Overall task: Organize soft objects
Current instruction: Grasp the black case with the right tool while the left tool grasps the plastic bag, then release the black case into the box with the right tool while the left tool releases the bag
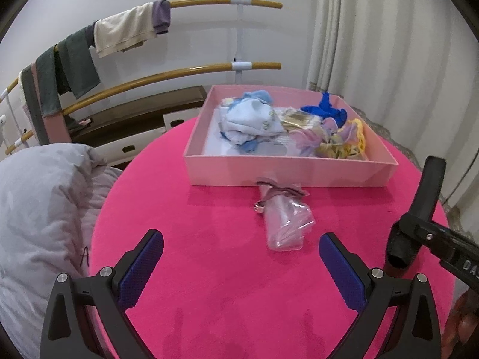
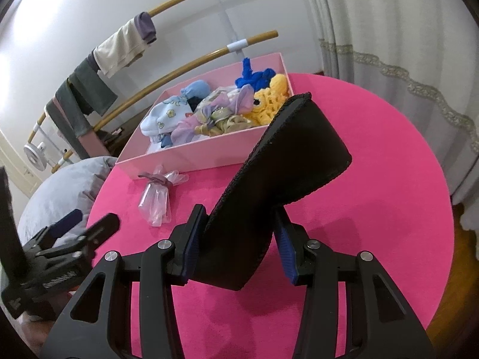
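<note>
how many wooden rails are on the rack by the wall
3. The top rail carries the draped cloths, the middle rail runs below it, and a short stretch of a bottom rail shows at far left; more may be hidden.

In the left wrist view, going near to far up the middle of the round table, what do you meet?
Left claw → clear plastic bag → pink box → white wall.

You get even, soft indoor light; faint shadows on the pink desk (image 1: pixel 227 269). Heavy fisheye bending, dark corners. Centre sharp, the nearest edges slightly blurred.
</note>
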